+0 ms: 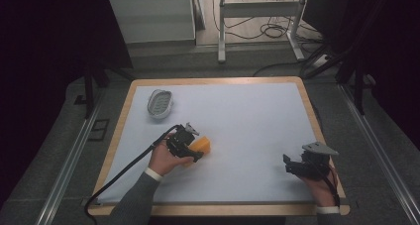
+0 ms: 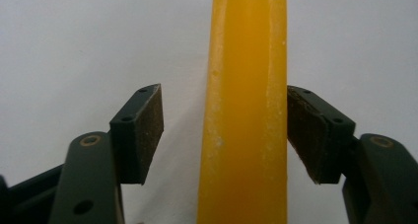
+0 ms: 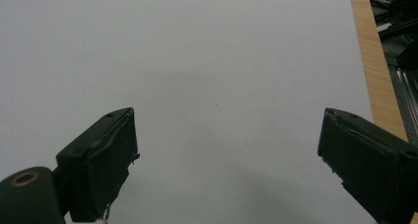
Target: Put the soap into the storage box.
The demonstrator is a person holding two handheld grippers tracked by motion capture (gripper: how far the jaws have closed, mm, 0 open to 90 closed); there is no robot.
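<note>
High view: the left gripper [image 1: 190, 144] sits at the near left of the table [image 1: 247, 121], its fingers either side of the orange block [image 1: 202, 145]. One finger touches the block, the other stands just apart. The right gripper [image 1: 292, 164] rests near right, fingers wide, holding nothing.
</note>
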